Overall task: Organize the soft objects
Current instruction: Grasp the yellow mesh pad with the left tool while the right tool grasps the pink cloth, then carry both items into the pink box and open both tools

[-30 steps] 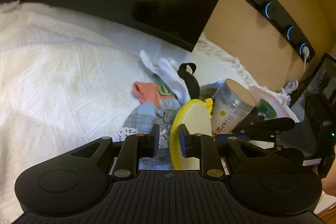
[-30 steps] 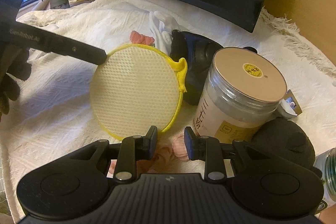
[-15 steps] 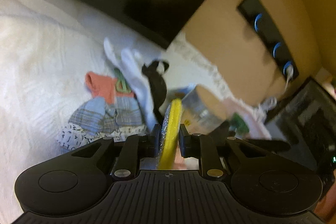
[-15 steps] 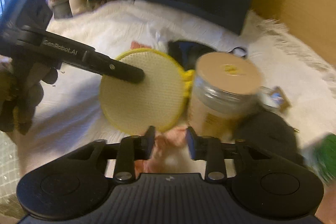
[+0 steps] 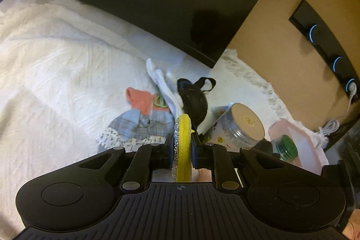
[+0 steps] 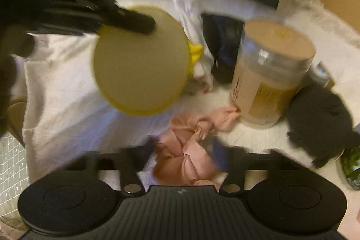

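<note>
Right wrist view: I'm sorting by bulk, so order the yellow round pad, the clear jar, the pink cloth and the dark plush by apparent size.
1. yellow round pad, though it is held closer to the camera, so unsure
2. clear jar
3. and 4. pink cloth and dark plush look alike; the cloth is partly hidden.

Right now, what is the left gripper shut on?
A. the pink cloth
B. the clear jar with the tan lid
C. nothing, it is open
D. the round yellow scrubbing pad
D: in the left wrist view the left gripper pinches the round yellow scrubbing pad edge-on; the pink cloth lies under the open right gripper.
</note>
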Demonstrator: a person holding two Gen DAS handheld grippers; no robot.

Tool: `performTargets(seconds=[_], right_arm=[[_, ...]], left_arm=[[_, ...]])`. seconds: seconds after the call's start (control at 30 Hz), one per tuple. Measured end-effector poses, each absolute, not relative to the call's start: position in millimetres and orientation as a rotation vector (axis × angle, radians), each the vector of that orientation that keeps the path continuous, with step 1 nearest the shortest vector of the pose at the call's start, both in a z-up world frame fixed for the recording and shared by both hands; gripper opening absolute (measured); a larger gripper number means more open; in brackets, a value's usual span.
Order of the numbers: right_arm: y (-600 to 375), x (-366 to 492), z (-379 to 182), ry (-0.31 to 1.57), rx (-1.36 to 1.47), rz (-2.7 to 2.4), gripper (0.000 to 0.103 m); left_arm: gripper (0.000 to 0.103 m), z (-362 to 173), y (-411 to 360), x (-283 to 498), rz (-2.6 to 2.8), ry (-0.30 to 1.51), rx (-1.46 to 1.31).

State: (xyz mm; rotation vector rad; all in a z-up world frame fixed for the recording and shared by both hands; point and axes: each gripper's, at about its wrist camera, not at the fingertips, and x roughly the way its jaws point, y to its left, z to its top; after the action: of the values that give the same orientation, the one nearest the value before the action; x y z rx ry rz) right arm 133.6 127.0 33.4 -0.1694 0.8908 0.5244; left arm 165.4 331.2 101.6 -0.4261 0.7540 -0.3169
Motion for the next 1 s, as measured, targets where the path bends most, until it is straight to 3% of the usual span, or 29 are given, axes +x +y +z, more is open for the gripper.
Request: performTargets(seconds=[0.03, 0.27, 0.53, 0.73, 1.0], right_arm=[[124, 133, 37, 0.892, -0.16, 0.526, 0.015], [80, 113, 136, 0.732, -0.1, 0.584, 0.015], [2, 101, 218, 0.5, -0.101, 0.38, 0.015], [-77, 98, 234, 0.472, -0.08, 0.122, 0.015], [-165, 90, 217, 0.529, -0.004, -0.131, 0.015]], left_arm=[[0.017, 106, 331, 165, -0.312, 0.754, -0.429], [0.017, 177, 324, 184, -0.337, 0.626, -0.406], [0.017, 239, 242, 241, -0.542, 0.55, -0.388], [0.017, 237, 146, 269, -0.779, 0.636, -0.4], [0.017, 187, 13, 271, -1.044, 0.871, -0.381]])
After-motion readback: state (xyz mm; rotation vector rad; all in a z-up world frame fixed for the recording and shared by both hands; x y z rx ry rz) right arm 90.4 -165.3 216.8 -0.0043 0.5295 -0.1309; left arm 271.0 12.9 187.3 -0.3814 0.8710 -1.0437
